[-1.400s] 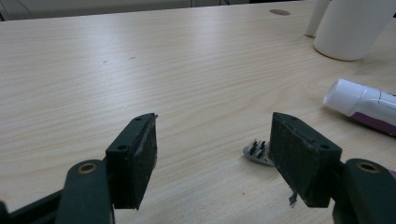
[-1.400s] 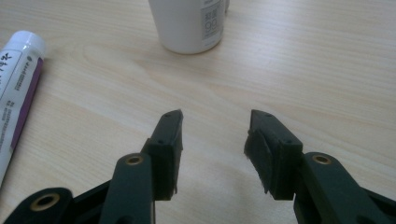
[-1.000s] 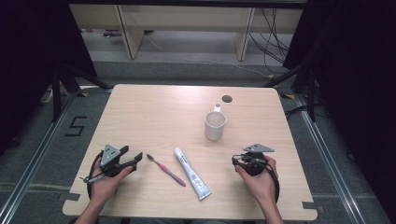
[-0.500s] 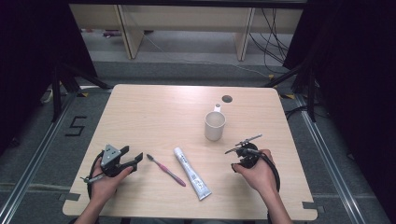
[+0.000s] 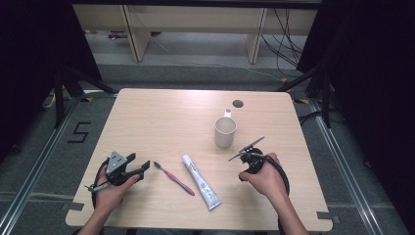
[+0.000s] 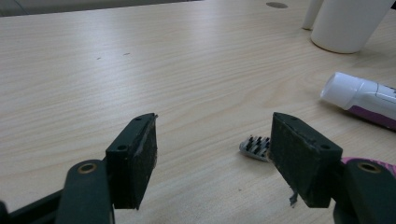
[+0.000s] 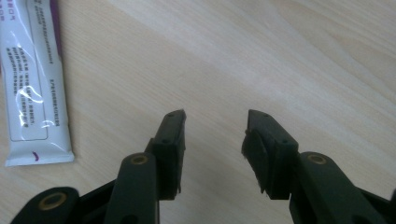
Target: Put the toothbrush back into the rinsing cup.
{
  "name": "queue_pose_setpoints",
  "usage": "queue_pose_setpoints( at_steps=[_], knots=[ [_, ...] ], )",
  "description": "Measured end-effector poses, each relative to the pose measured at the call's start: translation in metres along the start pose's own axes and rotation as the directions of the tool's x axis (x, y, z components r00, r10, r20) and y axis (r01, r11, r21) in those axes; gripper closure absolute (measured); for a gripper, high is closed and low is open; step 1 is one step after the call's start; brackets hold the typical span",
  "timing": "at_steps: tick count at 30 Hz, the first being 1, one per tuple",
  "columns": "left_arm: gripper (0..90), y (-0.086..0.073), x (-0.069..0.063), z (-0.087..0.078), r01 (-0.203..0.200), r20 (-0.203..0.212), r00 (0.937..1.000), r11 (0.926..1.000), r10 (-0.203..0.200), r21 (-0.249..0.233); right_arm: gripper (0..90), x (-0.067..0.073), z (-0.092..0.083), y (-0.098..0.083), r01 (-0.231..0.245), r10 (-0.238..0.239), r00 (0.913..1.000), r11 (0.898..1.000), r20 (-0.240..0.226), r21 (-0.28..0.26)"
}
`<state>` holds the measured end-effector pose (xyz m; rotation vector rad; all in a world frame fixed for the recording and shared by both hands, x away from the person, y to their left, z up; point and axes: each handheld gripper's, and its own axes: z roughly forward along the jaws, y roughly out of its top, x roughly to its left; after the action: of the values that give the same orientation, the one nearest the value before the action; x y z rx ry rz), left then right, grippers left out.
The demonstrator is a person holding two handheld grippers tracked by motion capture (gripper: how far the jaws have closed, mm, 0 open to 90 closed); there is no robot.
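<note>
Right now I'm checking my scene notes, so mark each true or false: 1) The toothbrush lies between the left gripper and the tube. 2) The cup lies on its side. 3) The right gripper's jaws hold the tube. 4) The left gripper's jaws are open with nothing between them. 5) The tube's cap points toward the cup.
1) True: the toothbrush lies between the left gripper and the tube.
2) False: the cup stands upright.
3) False: the right gripper has open jaws over bare table, the tube off to one side.
4) True: the brush head lies just beyond one jaw.
5) True.
</note>
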<state>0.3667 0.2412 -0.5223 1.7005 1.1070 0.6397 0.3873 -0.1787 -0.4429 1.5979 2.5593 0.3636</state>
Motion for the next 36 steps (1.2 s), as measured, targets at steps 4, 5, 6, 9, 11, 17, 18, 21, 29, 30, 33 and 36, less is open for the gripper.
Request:
queue_pose_setpoints(
  at_steps=[4, 5, 6, 9, 11, 17, 18, 21, 29, 30, 33, 36],
  knots=[
    [32.2, 0.0, 0.0, 0.0, 0.001, 0.0, 1.0, 1.0, -0.001, 0.001, 57.9, 0.004, 0.0, 0.004, 0.024, -0.024, 0.9996, 1.0, -0.015, 0.003],
    [32.2, 0.0, 0.0, 0.0, 0.001, 0.001, 1.0, 1.0, -0.001, 0.002, 57.9, 0.006, 0.0, 0.005, 0.027, -0.026, 0.9996, 1.0, -0.011, 0.004],
    [32.2, 0.0, 0.0, 0.0, 0.0, 0.001, 1.0, 1.0, 0.0, 0.002, 58.1, 0.005, 0.001, 0.006, 0.05, -0.05, 0.9987, 0.998, -0.012, -0.027],
    [32.2, 0.0, 0.0, 0.0, 0.0, 0.0, 1.0, 1.0, 0.0, 0.001, 58.2, 0.008, -0.001, 0.008, 0.065, -0.066, 0.9976, 0.997, -0.019, -0.035],
    [32.2, 0.0, 0.0, 0.0, 0.0, 0.001, 1.0, 1.0, 0.0, 0.002, 58.2, 0.011, -0.001, 0.01, 0.069, -0.07, 0.9974, 0.997, -0.021, -0.023],
    [32.2, 0.0, 0.0, 0.0, 0.002, 0.002, 1.0, 1.0, -0.002, 0.001, 58.1, 0.017, 0.001, 0.015, 0.097, -0.097, 0.9945, 0.995, -0.041, -0.006],
    [32.1, 0.0, 0.0, 0.0, 0.0, 0.002, 1.0, 1.0, 0.0, 0.003, 58.0, 0.016, 0.003, 0.015, 0.134, -0.135, 0.9906, 0.991, -0.023, -0.023],
    [32.1, 0.0, 0.0, 0.0, 0.0, 0.002, 1.0, 1.0, 0.0, 0.001, 58.0, 0.022, 0.004, 0.018, 0.102, -0.103, 0.9943, 0.995, -0.028, -0.006],
    [32.1, 0.0, 0.0, 0.0, 0.001, 0.003, 1.0, 1.0, -0.001, 0.002, 57.7, 0.026, 0.006, 0.02, 0.101, -0.101, 0.9941, 0.995, -0.041, -0.004],
    [32.1, 0.0, 0.0, 0.0, 0.001, 0.003, 1.0, 1.0, -0.001, 0.002, 57.8, 0.026, 0.006, 0.02, 0.12, -0.12, 0.9927, 0.993, -0.018, -0.003],
    [32.1, 0.0, 0.0, 0.0, -0.002, 0.005, 1.0, 1.0, 0.002, 0.003, 57.7, 0.028, 0.007, 0.021, 0.123, -0.122, 0.9923, 0.992, -0.017, 0.009],
    [32.1, 0.0, 0.0, 0.0, -0.002, 0.005, 1.0, 1.0, 0.002, 0.004, 57.6, 0.027, 0.008, 0.022, 0.144, -0.144, 0.9894, 0.99, -0.02, 0.001]
  ],
)
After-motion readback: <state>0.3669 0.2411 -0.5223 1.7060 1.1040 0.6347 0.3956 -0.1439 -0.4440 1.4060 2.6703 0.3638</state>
